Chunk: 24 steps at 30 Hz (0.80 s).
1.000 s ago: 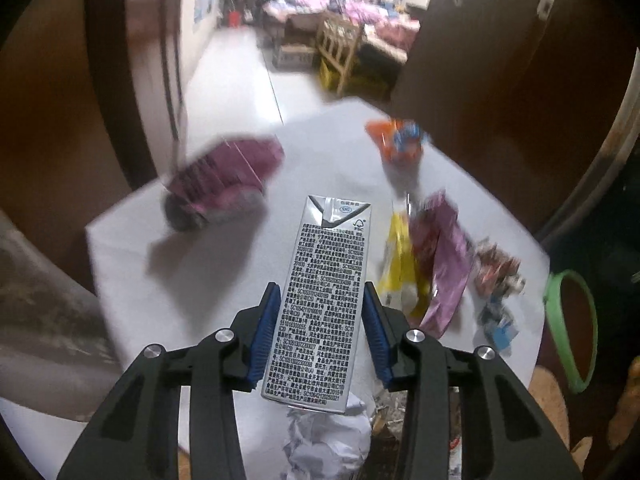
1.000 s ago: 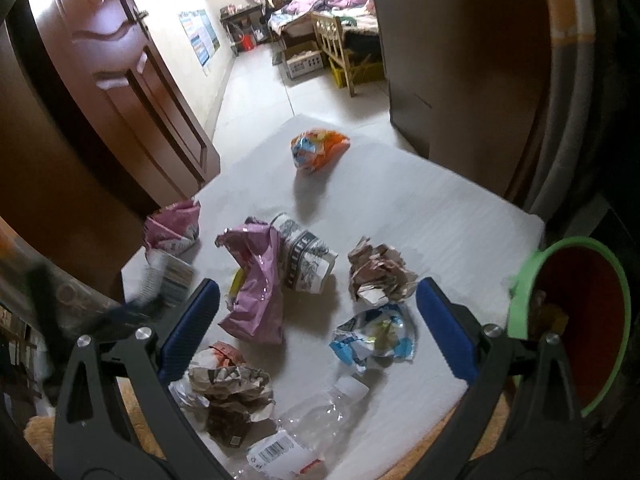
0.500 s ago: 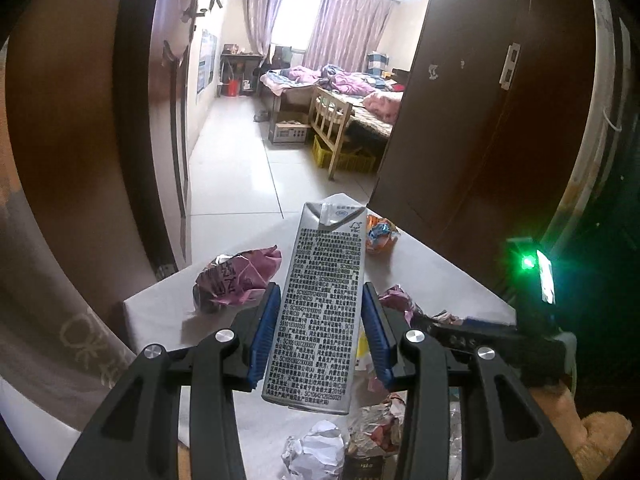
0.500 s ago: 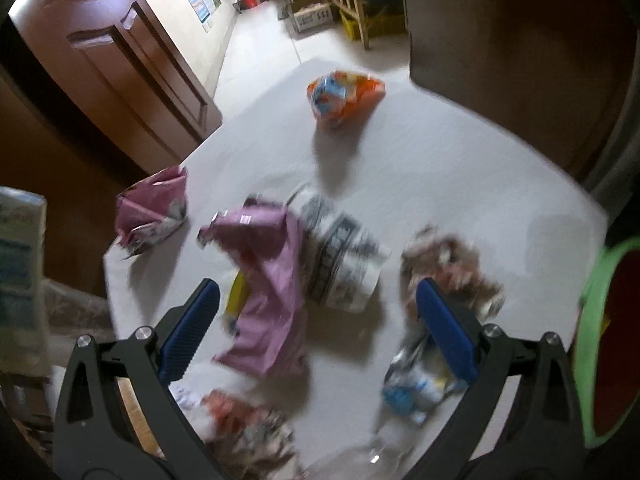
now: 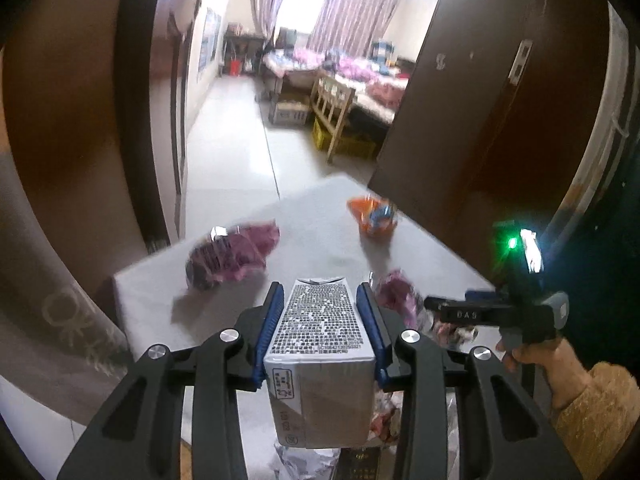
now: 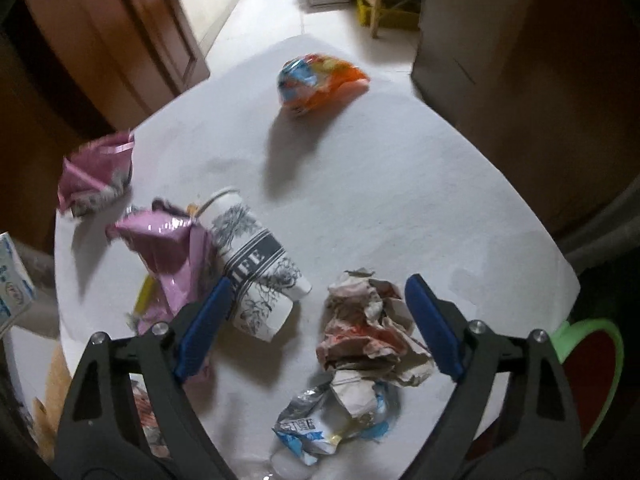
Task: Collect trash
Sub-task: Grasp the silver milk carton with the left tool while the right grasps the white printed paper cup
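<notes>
My left gripper (image 5: pixel 320 300) is shut on a silver drink carton (image 5: pixel 320 340) and holds it above the near edge of the white table (image 5: pixel 320 232). The carton also shows at the left edge of the right wrist view (image 6: pixel 12 280). My right gripper (image 6: pixel 320 292) is open above the table, over a crumpled red-and-white paper (image 6: pixel 368 328) and next to a printed paper cup (image 6: pixel 260 272). A pink wrapper (image 6: pixel 172 252), a second pink wrapper (image 6: pixel 96 172), an orange snack bag (image 6: pixel 320 80) and a blue-white wrapper (image 6: pixel 332 420) lie on the table.
A green-rimmed red bin (image 6: pixel 592 372) stands at the table's right edge. Brown doors (image 6: pixel 112 32) and a dark cabinet (image 5: pixel 480 120) flank the table. A chair (image 5: pixel 332 112) and a bed stand in the room beyond. Crumpled paper (image 5: pixel 304 460) lies under the carton.
My left gripper has tilted down with the carton, so the carton's bottom end now faces the camera. My right gripper has moved closer to the crumpled paper and the cup.
</notes>
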### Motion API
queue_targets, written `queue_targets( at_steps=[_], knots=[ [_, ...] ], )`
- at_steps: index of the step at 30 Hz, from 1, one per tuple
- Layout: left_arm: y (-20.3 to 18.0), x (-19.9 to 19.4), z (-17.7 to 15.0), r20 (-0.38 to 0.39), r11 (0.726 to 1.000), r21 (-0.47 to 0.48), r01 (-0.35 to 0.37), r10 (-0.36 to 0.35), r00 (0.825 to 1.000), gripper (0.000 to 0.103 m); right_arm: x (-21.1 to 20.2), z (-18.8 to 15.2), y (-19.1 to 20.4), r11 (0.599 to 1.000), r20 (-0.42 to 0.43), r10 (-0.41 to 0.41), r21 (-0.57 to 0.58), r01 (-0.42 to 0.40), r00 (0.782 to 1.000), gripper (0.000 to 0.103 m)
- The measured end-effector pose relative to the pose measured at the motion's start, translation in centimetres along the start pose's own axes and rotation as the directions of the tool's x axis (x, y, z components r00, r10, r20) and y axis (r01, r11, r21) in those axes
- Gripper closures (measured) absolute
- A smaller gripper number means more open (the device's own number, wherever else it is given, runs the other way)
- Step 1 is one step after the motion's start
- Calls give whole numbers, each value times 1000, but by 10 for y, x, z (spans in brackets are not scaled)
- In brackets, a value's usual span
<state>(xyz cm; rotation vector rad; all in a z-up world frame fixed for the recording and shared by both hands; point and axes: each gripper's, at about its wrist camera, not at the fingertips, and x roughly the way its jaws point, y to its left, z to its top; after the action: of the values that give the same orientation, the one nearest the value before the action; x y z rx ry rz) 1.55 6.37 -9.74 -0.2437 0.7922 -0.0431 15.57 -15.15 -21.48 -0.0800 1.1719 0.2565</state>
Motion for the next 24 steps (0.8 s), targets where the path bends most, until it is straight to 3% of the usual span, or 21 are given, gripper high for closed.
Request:
queue_targets(
  at_steps=[3, 7, 8, 10, 12, 15, 18, 22, 24],
  knots=[
    [9, 24, -13, -92, 1000, -9, -12, 11, 996, 68, 10, 1, 14, 999, -15, 13, -44, -14, 1000, 16],
    [26, 56, -34, -216, 998, -37, -47, 38, 976, 68, 20, 6, 33, 993, -28, 13, -115, -16, 1000, 16],
    [31, 63, -38, -243, 997, -46, -56, 44, 969, 68, 22, 7, 35, 992, -36, 16, -126, -20, 999, 21],
    [33, 66, -42, -258, 997, -52, -63, 47, 965, 65, 30, 8, 38, 989, -73, 41, -136, -51, 996, 30],
    [34, 65, -41, -250, 997, -51, -61, 46, 967, 55, 31, 7, 36, 987, -88, 102, -112, -112, 991, 46],
    [33, 54, -36, -225, 998, -33, -54, 45, 973, 48, 26, 5, 30, 988, -82, 122, -83, -129, 989, 47],
    [36, 45, -33, -222, 999, -18, -46, 41, 974, 46, 20, 1, 22, 990, -73, 125, -59, -130, 989, 47],
    [41, 41, -42, -255, 999, 9, -49, 50, 966, 46, 15, -1, 8, 994, -88, 98, -45, -102, 991, 46],
    [46, 42, -49, -291, 999, 15, -50, 52, 955, 46, 15, -2, 7, 994, -101, 82, -59, -89, 991, 41]
  ],
)
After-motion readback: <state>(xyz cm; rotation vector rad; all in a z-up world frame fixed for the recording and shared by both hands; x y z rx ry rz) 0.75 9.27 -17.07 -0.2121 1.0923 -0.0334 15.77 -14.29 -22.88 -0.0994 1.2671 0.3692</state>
